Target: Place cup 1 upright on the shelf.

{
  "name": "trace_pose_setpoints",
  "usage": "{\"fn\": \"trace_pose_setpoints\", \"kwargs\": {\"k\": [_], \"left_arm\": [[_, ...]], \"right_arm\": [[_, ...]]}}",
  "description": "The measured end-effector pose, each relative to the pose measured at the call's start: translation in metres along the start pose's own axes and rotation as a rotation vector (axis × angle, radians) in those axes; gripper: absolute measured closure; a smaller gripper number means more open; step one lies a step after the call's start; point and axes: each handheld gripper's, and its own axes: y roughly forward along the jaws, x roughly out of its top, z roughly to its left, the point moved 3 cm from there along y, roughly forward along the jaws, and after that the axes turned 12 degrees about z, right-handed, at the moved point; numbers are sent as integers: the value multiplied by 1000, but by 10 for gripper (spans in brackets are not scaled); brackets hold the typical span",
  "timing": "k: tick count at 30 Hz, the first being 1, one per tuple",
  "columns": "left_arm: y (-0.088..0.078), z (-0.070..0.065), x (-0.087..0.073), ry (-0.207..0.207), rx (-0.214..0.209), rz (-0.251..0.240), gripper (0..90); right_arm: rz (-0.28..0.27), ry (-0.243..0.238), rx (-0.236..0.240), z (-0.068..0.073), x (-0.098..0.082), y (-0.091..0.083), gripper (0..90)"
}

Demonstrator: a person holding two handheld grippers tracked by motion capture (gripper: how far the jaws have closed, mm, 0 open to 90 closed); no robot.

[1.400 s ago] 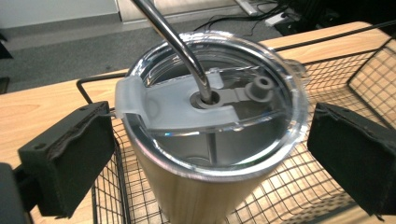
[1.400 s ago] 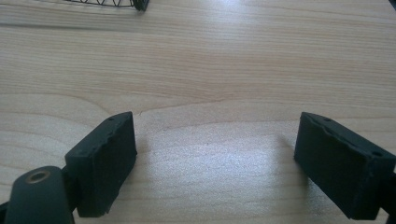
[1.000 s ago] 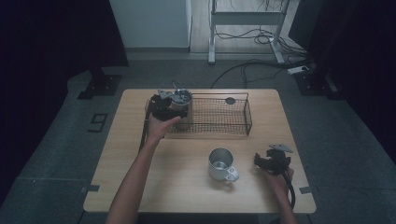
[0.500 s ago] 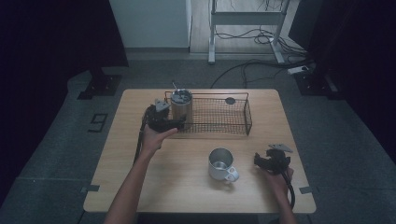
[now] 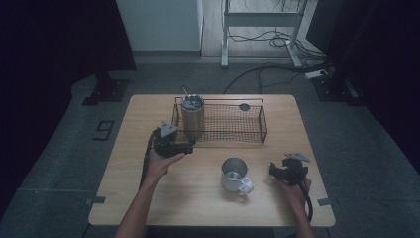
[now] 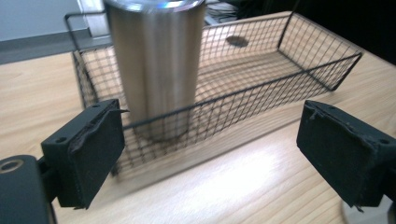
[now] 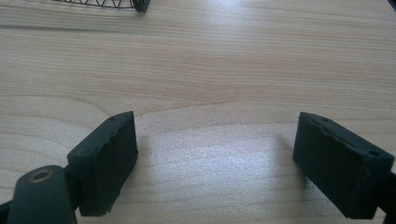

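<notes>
A tall steel tumbler (image 5: 192, 115) (image 6: 156, 60) stands upright in the left end of a black wire basket (image 5: 233, 124) (image 6: 280, 79). My left gripper (image 5: 185, 148) (image 6: 210, 140) hovers just in front of the basket over the table, apart from the tumbler. It is open; its jaws have just been closing somewhat, and nothing is between them. A steel mug (image 5: 234, 174) with a handle sits on the table in front of the basket. To the mug's right, my right gripper (image 5: 275, 171) (image 7: 215, 154) is open over bare wood, holding nothing.
A small dark round object (image 5: 244, 106) (image 6: 237, 41) lies on the basket floor near its back wall. The wooden table (image 5: 138, 198) has free room at its front left. Cables and a metal stand are on the floor beyond it.
My left gripper has let go of the tumbler and drawn back toward the table's front, leaving the tumbler upright in the basket. The right gripper has stayed where it was.
</notes>
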Motion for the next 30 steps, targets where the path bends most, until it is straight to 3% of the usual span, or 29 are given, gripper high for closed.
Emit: {"fn": "trace_pose_setpoints", "kwargs": {"k": [9, 20, 26, 30], "left_arm": [[1, 13, -33, -5, 15, 26, 85], [10, 18, -81, 14, 39, 101, 105], [16, 21, -91, 15, 48, 132, 105], [19, 25, -96, -7, 54, 142, 108]], "right_arm": [[0, 0, 0, 0, 0, 0, 134], [1, 1, 0, 0, 0, 0, 130], [1, 4, -1, 0, 0, 0, 125], [1, 7, -2, -1, 0, 0, 120]]}}
